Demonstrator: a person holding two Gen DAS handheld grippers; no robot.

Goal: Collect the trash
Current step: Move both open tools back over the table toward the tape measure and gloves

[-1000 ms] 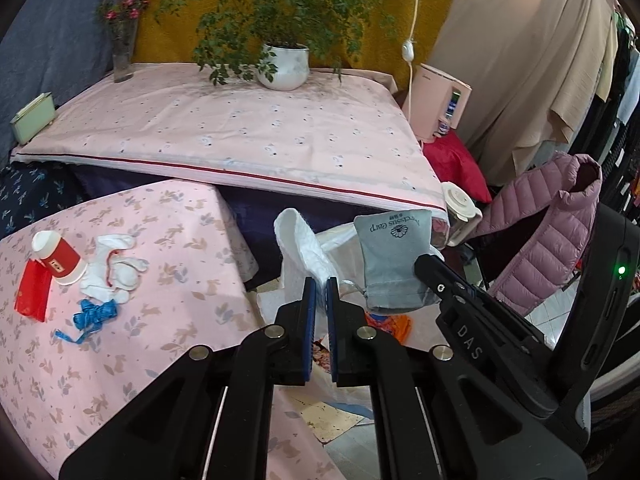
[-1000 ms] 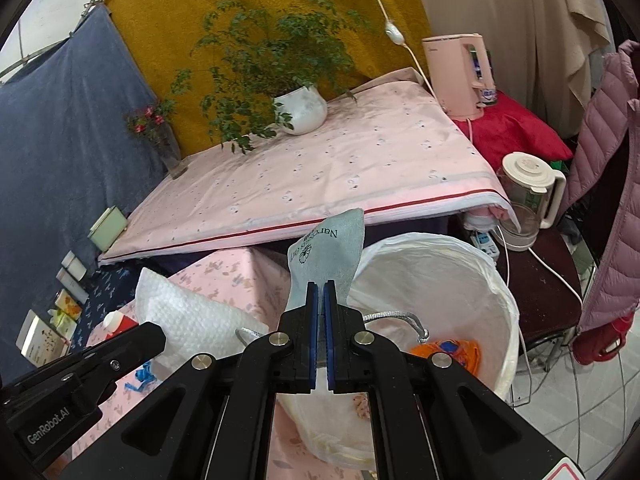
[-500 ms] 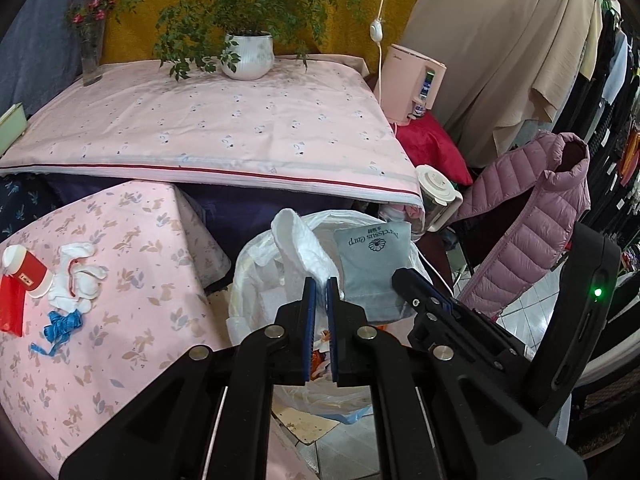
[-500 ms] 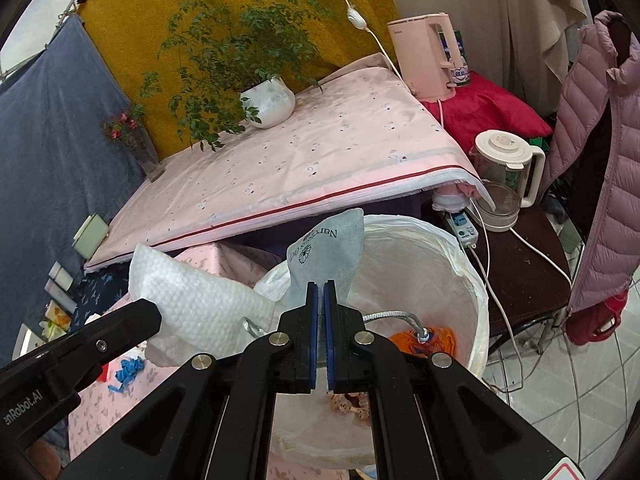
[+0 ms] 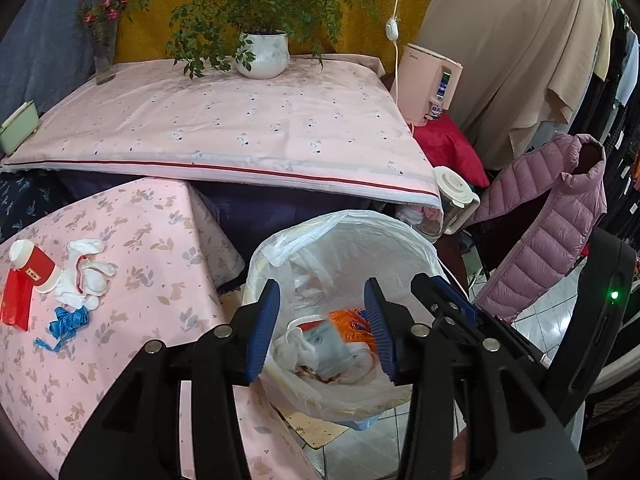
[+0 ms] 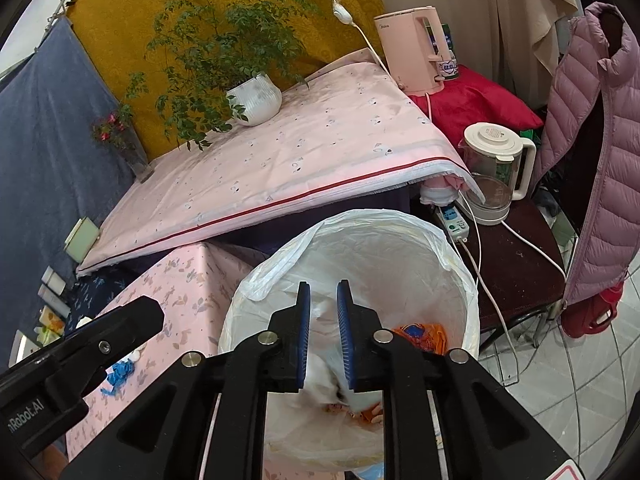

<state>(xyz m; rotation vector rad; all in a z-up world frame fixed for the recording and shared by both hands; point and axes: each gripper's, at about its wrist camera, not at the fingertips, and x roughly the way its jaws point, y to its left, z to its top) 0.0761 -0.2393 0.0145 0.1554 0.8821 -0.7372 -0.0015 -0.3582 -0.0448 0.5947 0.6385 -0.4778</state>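
A bin with a white liner (image 5: 348, 220) (image 6: 400, 224) stands beside the low pink floral table (image 5: 132, 240). My left gripper (image 5: 320, 296) hangs over it, jaws opening, nothing between them. Below it in the bin lie a grey pouch (image 5: 328, 344), a white paper towel (image 5: 294, 346) and an orange wrapper (image 5: 354, 320) (image 6: 420, 334). My right gripper (image 6: 323, 288) is also over the bin, jaws opening a little with nothing pressed; a blurred white sheet (image 6: 320, 376) shows beneath. On the table lie a red cup (image 5: 34, 272), crumpled white tissue (image 5: 86, 276), blue ribbon (image 5: 68, 320) and a red packet (image 5: 16, 304).
Behind is a higher table with a pink cloth (image 5: 240, 128), a potted plant (image 5: 262, 54) and a flower vase (image 5: 105, 52). Right of the bin are a glass kettle (image 6: 494, 172), a power strip (image 6: 454, 220), a pink dispenser (image 6: 416, 52) and a purple jacket (image 5: 552, 224).
Both grippers have opened. The grey pouch left the right gripper and the white paper towel left the left one; both have dropped into the bin. Both hands edged forward and down.
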